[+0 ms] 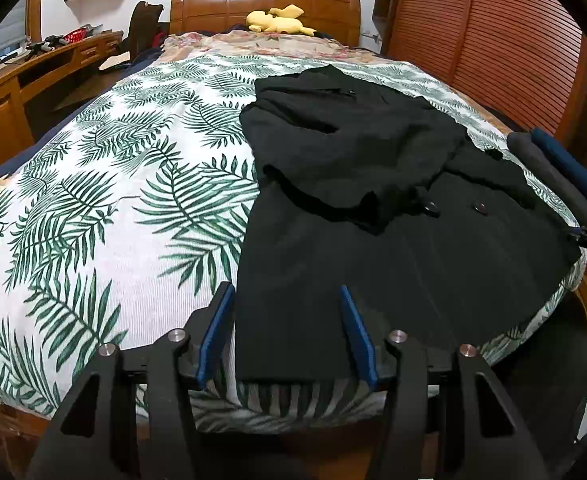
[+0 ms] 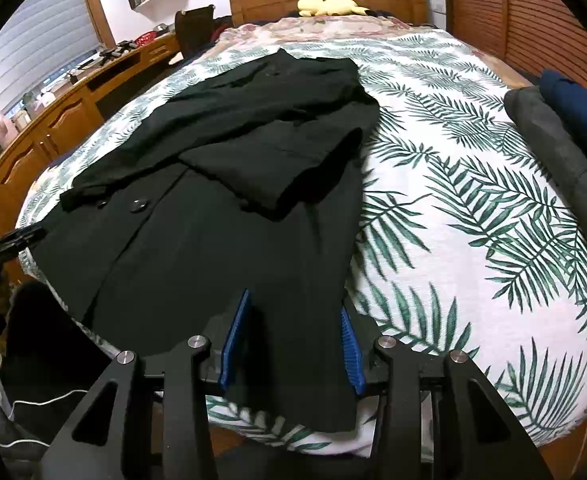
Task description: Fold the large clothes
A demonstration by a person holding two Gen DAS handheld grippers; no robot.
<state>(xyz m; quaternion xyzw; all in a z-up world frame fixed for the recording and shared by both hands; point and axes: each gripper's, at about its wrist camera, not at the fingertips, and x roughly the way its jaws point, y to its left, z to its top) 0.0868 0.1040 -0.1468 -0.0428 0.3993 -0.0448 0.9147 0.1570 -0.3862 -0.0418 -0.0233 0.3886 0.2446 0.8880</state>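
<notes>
**Both tools at the coat's hem, ready to grip**

Just ahead of my left tool (image 1: 287,332), its fingers apart, the black coat (image 1: 373,240) has its hem corner between them, ungripped. My right tool (image 2: 293,340), equally parted, straddles the opposite corner. Beyond, sleeves lie folded across the bed (image 1: 113,200). Next, I judge: pinch both corners and carry the hem toward the collar.

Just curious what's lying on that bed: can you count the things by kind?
Black coat: 1
Yellow plush toy: 1
Folded clothes at the bed's edge, one grey, one navy: 2
Total: 4
</notes>
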